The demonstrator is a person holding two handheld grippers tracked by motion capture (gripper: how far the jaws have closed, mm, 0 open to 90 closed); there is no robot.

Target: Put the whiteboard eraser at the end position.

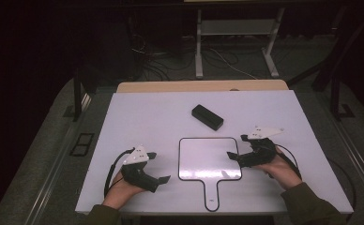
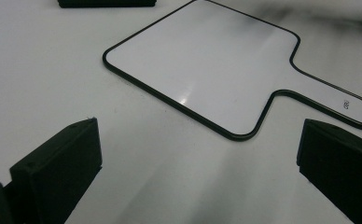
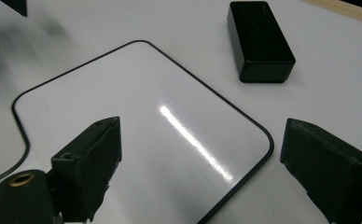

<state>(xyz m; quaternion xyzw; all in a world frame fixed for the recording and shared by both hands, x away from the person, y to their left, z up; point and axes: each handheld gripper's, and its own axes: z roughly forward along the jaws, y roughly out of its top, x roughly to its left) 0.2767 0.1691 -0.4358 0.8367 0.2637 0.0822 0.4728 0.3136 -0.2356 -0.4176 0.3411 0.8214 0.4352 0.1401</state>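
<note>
I am holding the left claw (image 1: 157,167) with its jaws spread wide and nothing between them, hovering low over the bare desk (image 1: 138,117) just to the left of the paddle-shaped whiteboard (image 1: 208,159); I judge the wide gap is there so the claw is ready to come in over an edge rather than to pinch anything yet. In the left gripper view the whiteboard (image 2: 207,70) is lying flat ahead of the jaws, its handle (image 2: 333,95) pointing toward my side of the desk. I am keeping the right claw (image 1: 236,147) just as wide open and just as empty, at the board's right edge, with one jaw reaching over the white surface (image 3: 137,140) and the other over the desk outside the black rim. That straddling pose looks to me like a way of lining up on the border from the side. The two claws are flanking the board, which probably keeps either side reachable. Beyond it, well apart and toward the far side, a black box (image 1: 207,117) is resting on the desk, clear of both claws; in the right gripper view this box (image 3: 259,39) is sitting just past the board's far corner.
</note>
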